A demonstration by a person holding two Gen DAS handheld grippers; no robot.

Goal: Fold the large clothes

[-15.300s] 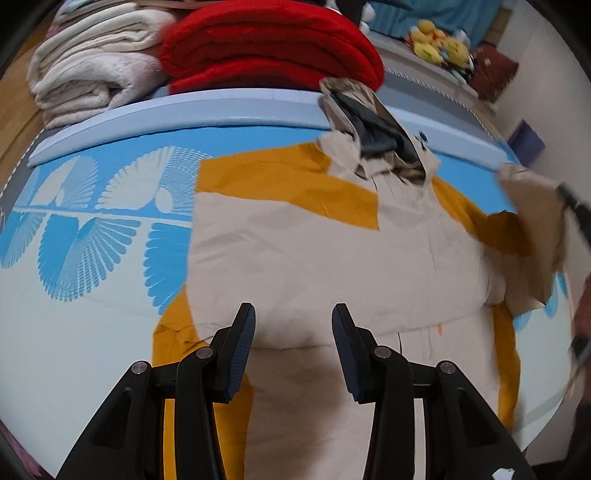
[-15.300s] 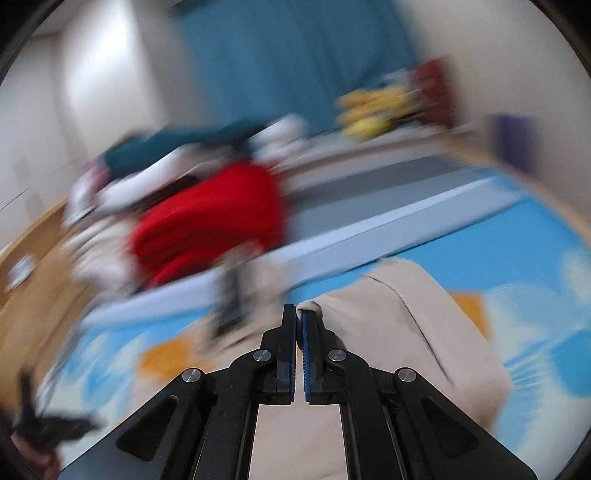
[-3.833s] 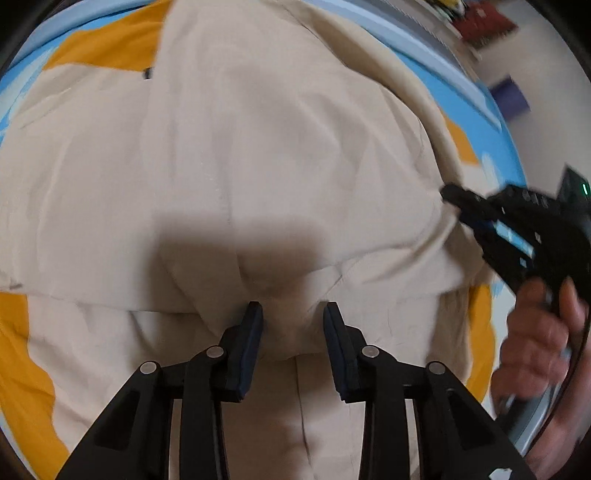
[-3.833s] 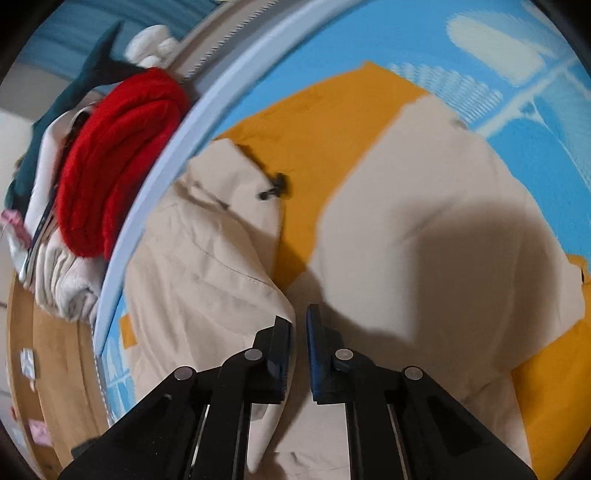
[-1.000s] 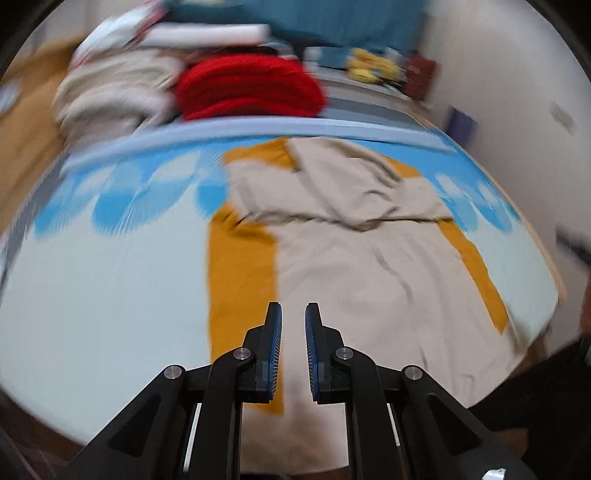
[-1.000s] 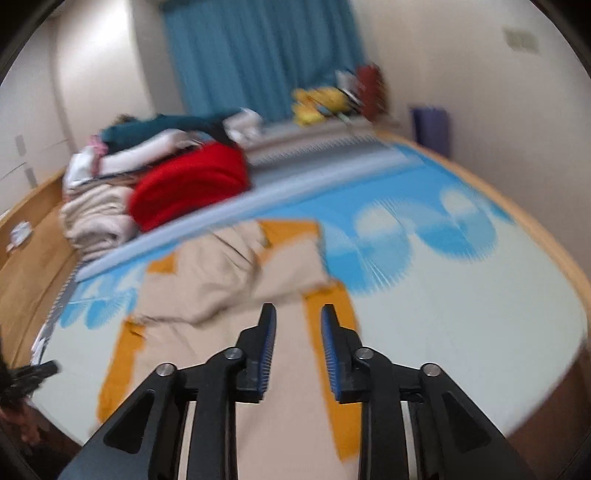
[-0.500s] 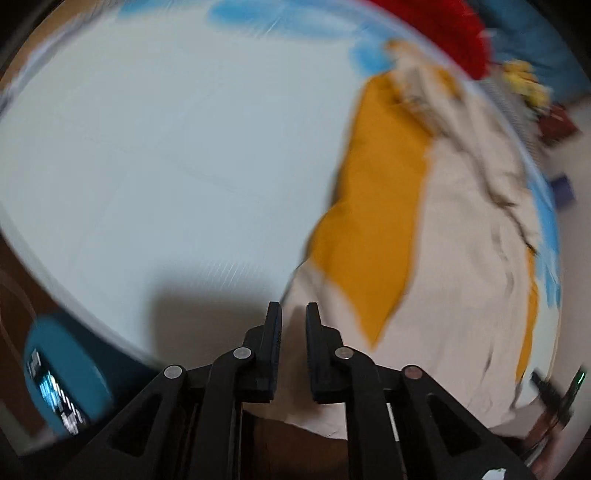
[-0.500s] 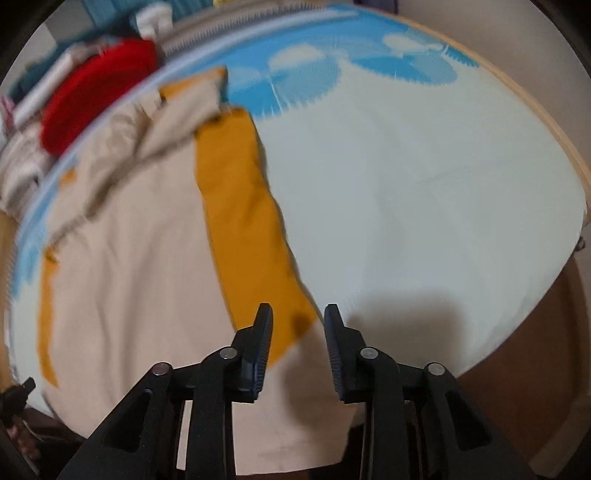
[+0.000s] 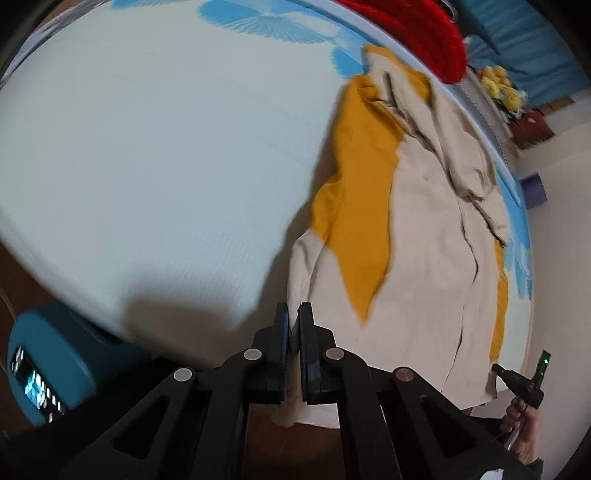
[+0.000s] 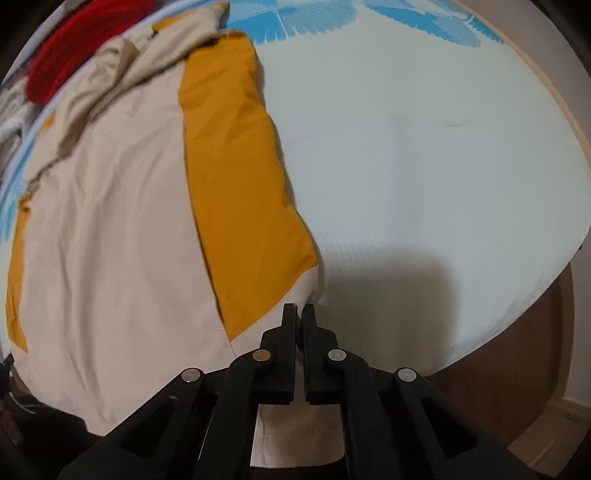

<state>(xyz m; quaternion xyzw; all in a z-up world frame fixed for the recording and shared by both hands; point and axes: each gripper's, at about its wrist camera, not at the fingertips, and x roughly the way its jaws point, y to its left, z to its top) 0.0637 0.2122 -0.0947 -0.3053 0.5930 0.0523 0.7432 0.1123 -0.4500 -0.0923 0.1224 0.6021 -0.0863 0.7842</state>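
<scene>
A large beige jacket (image 9: 424,258) with orange side panels (image 9: 358,206) lies flat on the pale bed cover (image 9: 147,147), its hem hanging over the near edge. My left gripper (image 9: 293,314) points steeply down at the hem's left corner and is shut on the beige fabric. In the right wrist view the jacket (image 10: 110,221) fills the left half. There my right gripper (image 10: 300,314) is shut on the hem's right corner, just below the orange panel (image 10: 236,192). The folded sleeves and hood lie bunched at the jacket's far end.
A red folded blanket (image 9: 417,33) and pale blankets (image 10: 11,110) lie beyond the jacket. A teal device (image 9: 48,362) sits on the floor at the lower left. A person's hand (image 9: 524,424) shows at the hem's far corner. Yellow toys (image 9: 498,85) sit far back. Brown floor (image 10: 535,387) borders the bed.
Both grippers have dropped from above the bed to the jacket's near hem. Their jaws have closed, each on a hem corner.
</scene>
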